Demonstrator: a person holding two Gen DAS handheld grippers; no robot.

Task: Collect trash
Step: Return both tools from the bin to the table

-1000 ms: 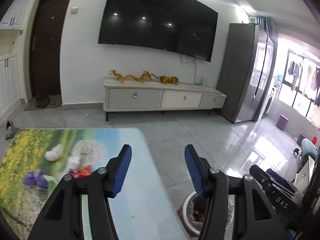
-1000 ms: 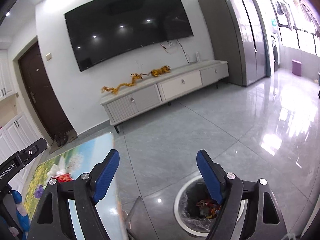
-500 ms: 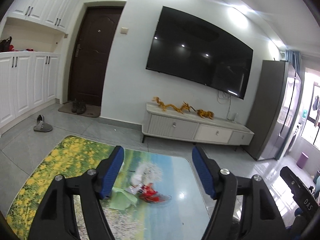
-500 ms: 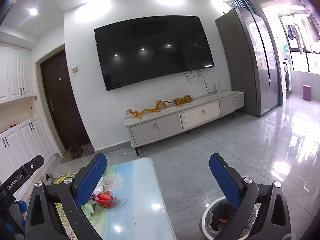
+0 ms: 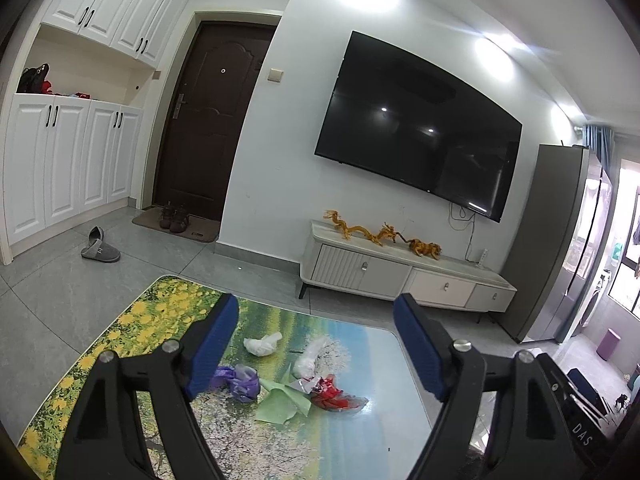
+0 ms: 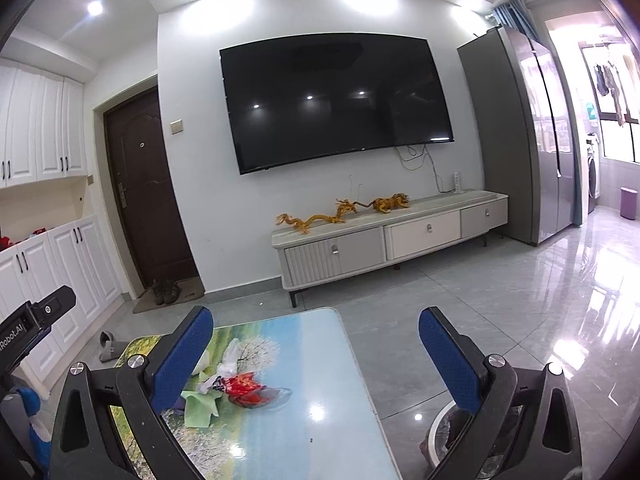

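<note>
Above table (image 5: 360,440), left gripper (image 5: 316,348) empty, widening

A landscape-printed counter (image 5: 304,440) carries white tissue (image 5: 262,345), a purple bag (image 5: 240,382), green paper (image 5: 280,404) and a red wrapper (image 5: 334,394).

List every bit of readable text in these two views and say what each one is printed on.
"DAS": white letters on the black device body at the lower right of the left wrist view.
"Robot.AI": white letters on the black device body at the left edge of the right wrist view; the start is cut off.
Print on the red wrapper: too small to read.
</note>
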